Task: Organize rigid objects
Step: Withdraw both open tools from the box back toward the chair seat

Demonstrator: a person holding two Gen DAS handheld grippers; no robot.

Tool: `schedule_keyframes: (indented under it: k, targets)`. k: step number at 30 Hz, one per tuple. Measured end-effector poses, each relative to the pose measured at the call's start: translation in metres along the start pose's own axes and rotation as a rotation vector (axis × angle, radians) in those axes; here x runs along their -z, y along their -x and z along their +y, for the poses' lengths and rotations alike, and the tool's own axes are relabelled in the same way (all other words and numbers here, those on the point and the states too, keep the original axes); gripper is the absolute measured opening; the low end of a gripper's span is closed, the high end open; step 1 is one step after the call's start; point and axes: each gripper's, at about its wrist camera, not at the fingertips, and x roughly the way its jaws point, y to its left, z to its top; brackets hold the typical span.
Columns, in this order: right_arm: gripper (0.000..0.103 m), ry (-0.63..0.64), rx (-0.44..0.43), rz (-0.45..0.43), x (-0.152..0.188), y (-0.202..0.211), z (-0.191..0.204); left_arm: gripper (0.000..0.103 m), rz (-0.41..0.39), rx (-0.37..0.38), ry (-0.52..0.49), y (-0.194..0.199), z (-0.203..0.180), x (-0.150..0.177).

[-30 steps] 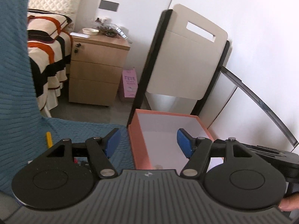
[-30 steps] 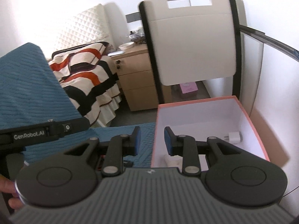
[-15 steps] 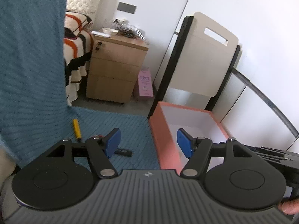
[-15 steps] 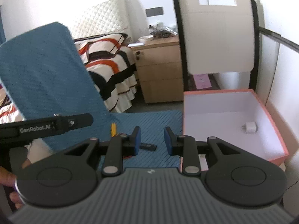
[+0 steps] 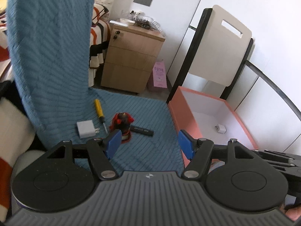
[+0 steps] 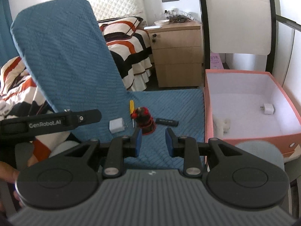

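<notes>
On the blue chair seat [image 5: 150, 116] [image 6: 178, 105] lie a white charger [image 5: 85, 129] [image 6: 116, 125], a yellow-handled screwdriver [image 5: 99, 111] [image 6: 131, 107], a dark figurine with red trim [image 5: 122, 122] [image 6: 143, 117] and a black stick-like bar [image 5: 142, 130] [image 6: 167, 121]. Beside the seat stands a pink box [image 5: 176, 116] [image 6: 250, 138] holding a small white plug [image 5: 220, 129] [image 6: 267, 108] and a white fluffy item [image 6: 222, 125]. My left gripper [image 5: 149, 144] hovers open over the seat's near edge, empty. My right gripper [image 6: 153, 141] is open narrowly, empty, just short of the figurine.
The chair's blue backrest [image 5: 50, 56] [image 6: 65, 56] rises at the left. Behind are a wooden nightstand [image 5: 131, 62] [image 6: 176, 56], a striped bed [image 6: 128, 43], a pink bag [image 5: 159, 74] and a white folding chair [image 5: 222, 45] [image 6: 237, 18]. A hand [image 6: 7, 175] shows at the left edge.
Both views have swung left and dropped slightly: the box slid to the right and the seat's charger, screwdriver, figurine and bar came into view. Neither gripper's jaws changed.
</notes>
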Motion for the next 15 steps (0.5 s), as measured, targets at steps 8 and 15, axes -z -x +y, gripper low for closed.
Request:
schedule_keyframes:
  k: [8,15]
  targets:
    - [0.031,-0.011,-0.008,0.029,0.015,-0.010,0.004,0.072,0.003,-0.018,0.034,-0.005,0.015,0.006]
    - [0.031,0.017,-0.033,0.046,0.010,-0.034,0.006,0.072,0.016,-0.040,0.068,-0.037,0.032,0.004]
